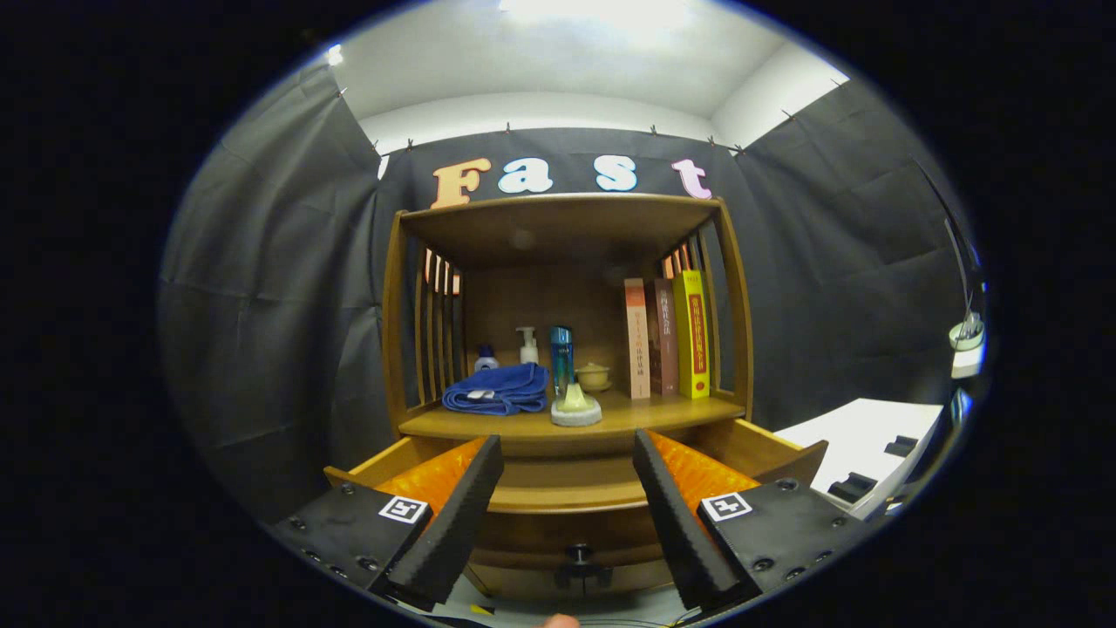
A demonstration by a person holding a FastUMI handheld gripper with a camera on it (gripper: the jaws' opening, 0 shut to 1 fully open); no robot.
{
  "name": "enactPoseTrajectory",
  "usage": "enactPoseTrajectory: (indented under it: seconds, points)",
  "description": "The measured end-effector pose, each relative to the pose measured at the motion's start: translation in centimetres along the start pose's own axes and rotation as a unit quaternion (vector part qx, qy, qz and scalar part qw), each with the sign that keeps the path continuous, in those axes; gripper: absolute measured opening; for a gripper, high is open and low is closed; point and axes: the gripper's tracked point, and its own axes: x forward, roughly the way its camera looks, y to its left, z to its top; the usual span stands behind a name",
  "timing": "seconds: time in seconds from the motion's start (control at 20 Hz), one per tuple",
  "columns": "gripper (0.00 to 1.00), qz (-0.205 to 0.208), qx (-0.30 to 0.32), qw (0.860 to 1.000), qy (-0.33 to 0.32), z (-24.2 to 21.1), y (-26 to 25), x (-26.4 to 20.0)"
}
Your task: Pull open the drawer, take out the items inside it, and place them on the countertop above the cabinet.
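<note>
Wooden cabinet (567, 288) stands against the cloth wall; its drawer (567, 497) is pulled out below the countertop (523, 426), so the inside can be reached. Countertop carries books (667, 336) at the right edge, a blue towel (497, 388) toward the left, bottles (561, 353) behind. Gripper (567, 506) is wide open, holding nothing, fingers astride the drawer front. Drawer contents are hidden by the fingers; knob (578, 554) below is dim.

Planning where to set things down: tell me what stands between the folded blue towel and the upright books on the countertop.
In the gripper view: a tall blue bottle, a pale cone on a round stone dish, and a small yellowish lidded pot.
</note>
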Motion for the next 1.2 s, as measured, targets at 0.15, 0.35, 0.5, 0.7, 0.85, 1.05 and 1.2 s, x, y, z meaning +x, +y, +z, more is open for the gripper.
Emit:
enactPoseTrajectory:
  seconds: [0.15,0.35,0.5,0.7,0.85,1.05,1.2]
  points:
    - [0.99,0.005,0.001,1.000,0.014,-3.1,-0.3,-0.3]
    - [0.99,0.034,0.001,0.999,0.027,-6.0,0.8,-0.1]
    - [0.99,0.033,-0.003,0.999,0.042,-8.1,0.6,0.3]
    - [0.99,0.028,-0.016,0.997,0.066,-10.5,0.4,0.8]
    - [0.99,0.022,-0.021,0.996,0.081,-12.0,0.1,1.8]
    - [0.98,0.005,-0.006,0.997,0.082,-12.2,-0.6,1.8]
    - [0.98,0.003,0.007,0.997,0.080,-12.2,-0.7,2.0]
